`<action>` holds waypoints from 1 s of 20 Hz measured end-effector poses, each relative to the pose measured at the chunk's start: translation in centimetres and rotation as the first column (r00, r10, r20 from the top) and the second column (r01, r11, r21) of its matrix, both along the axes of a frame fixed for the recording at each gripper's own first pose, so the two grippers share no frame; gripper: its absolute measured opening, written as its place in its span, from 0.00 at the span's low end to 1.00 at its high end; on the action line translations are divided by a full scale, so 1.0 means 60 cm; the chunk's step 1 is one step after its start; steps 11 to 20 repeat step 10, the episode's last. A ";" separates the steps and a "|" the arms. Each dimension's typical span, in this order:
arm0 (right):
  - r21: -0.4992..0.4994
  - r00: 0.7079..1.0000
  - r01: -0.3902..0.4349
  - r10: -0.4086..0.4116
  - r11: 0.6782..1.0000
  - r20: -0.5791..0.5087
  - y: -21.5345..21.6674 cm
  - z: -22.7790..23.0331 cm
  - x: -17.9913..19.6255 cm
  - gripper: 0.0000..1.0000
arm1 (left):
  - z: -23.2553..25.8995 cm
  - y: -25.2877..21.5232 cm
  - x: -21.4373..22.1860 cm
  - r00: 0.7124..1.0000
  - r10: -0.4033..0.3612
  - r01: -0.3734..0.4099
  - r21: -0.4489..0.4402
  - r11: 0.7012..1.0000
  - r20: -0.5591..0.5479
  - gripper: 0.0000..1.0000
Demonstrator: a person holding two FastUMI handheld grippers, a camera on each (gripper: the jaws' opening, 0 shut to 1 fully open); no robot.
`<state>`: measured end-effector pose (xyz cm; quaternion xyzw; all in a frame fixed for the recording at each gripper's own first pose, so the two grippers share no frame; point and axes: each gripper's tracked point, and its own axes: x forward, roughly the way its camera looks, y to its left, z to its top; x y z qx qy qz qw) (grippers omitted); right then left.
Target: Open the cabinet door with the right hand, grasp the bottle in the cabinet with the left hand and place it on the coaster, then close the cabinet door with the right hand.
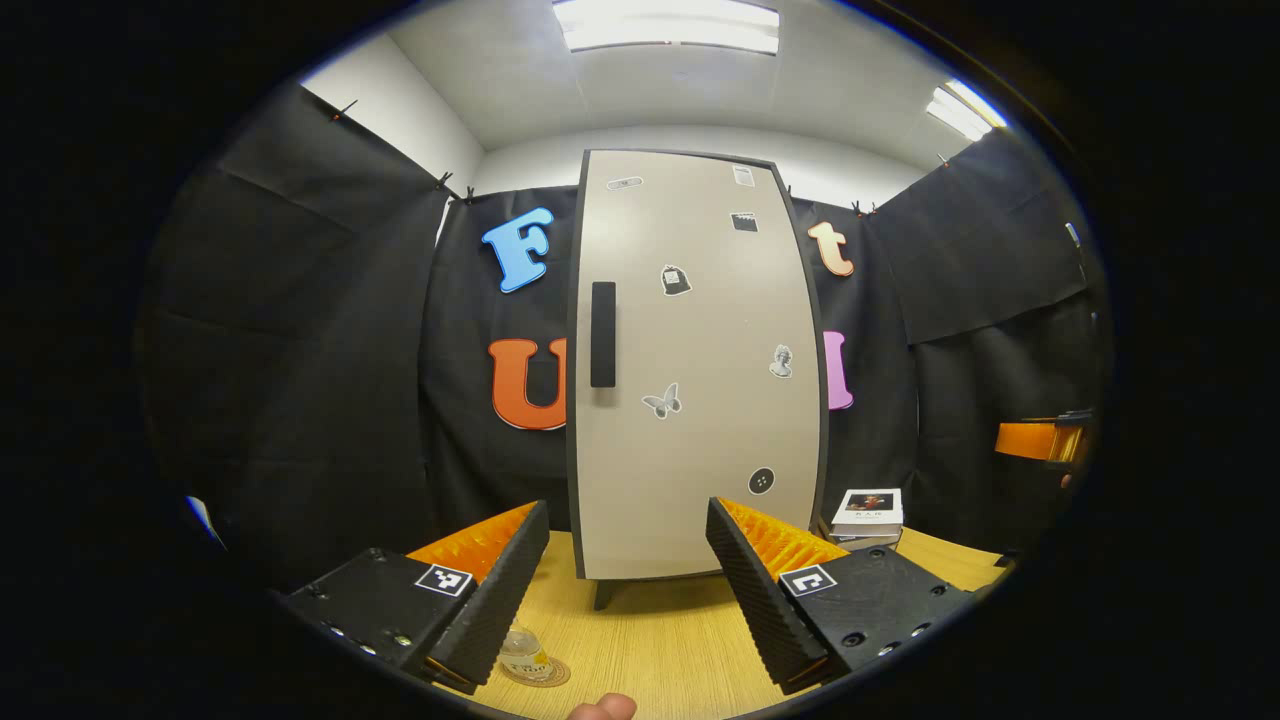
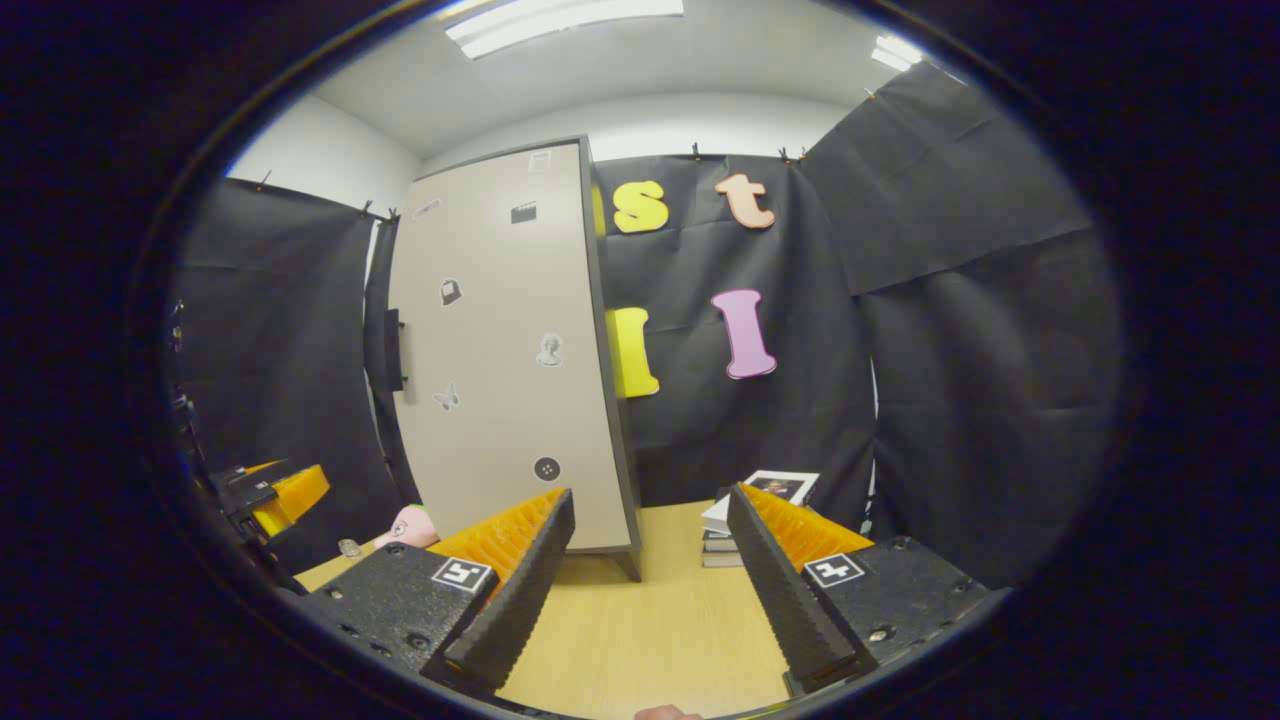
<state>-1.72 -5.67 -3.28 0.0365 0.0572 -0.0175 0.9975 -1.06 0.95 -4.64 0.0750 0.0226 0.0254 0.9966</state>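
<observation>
The cabinet door [image 1: 700, 370] stands closed at centre frame in the left gripper view. The bottle [image 1: 522, 653] sits on the coaster [image 1: 540, 672] at the lower left, beside the wide-spread, empty left gripper [image 1: 627, 590]. The right gripper [image 2: 650, 590] is likewise wide and empty over the table [image 2: 650, 640].

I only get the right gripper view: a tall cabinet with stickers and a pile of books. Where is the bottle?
Observer: In the left gripper view, a bottle sits on a round coaster on the table, right beside one finger of the left tool.
Operator: Is that tool holding it?
Observer: No. Its fingers are spread wide, with nothing between them.
Operator: And is the cabinet open?
Observer: No. Seen head-on from there, the cabinet door is shut, with its dark handle near the left edge.
</observation>
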 end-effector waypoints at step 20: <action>0.009 1.000 -0.002 0.002 1.000 0.008 -0.001 0.001 0.008 0.98 | -0.004 -0.003 0.006 1.000 -0.007 0.007 -0.005 1.000 -0.010 0.95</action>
